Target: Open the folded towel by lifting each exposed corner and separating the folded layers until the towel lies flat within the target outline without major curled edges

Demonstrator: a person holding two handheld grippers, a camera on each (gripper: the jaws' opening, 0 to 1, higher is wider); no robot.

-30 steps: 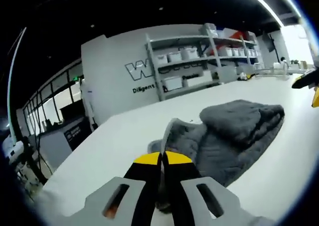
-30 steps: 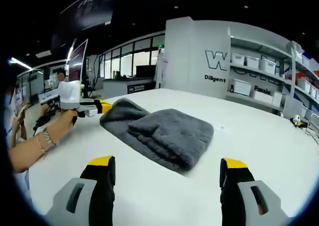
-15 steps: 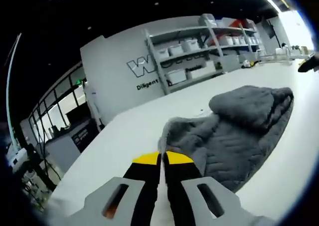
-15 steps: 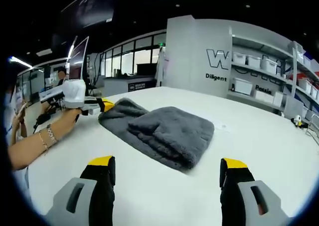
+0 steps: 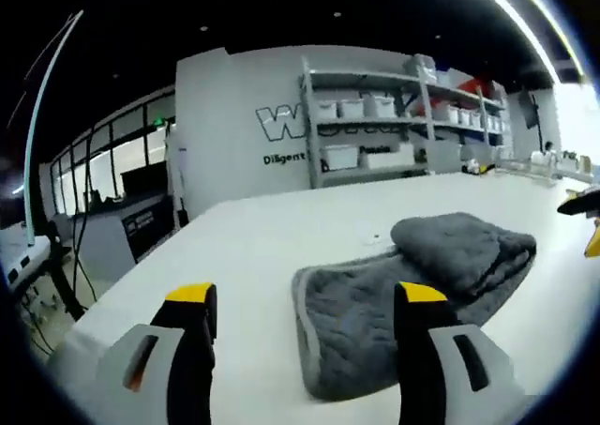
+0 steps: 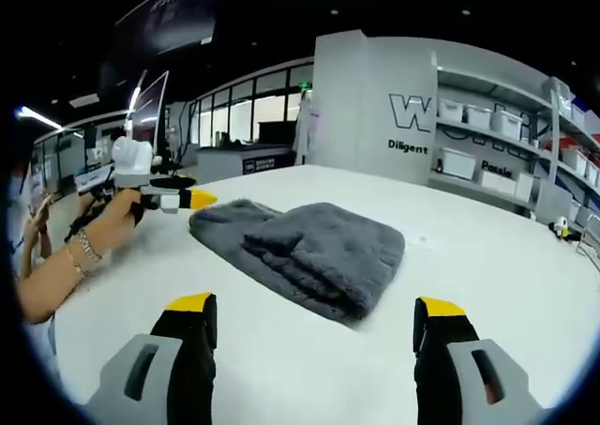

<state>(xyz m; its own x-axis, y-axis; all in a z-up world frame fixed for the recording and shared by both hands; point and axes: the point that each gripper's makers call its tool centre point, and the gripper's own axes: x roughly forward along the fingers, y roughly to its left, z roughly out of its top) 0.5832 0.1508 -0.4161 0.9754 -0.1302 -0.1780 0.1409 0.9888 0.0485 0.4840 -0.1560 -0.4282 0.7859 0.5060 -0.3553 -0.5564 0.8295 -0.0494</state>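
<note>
Left of the towel (image 6: 305, 249), the left gripper (image 6: 178, 200) hovers with jaws spread, empty. The grey towel lies folded on the white table (image 6: 487, 284): soft, limp, light, best pinched at a loose corner (image 5: 309, 289). The right gripper (image 6: 314, 336) gapes empty too.

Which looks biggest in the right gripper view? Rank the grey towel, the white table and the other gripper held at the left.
1. White flat table, spanning the view.
2. Grey folded plush towel.
3. Left gripper, white with yellow-tipped fingers; it lies farther from the camera, so its small look is partly distance.
</note>
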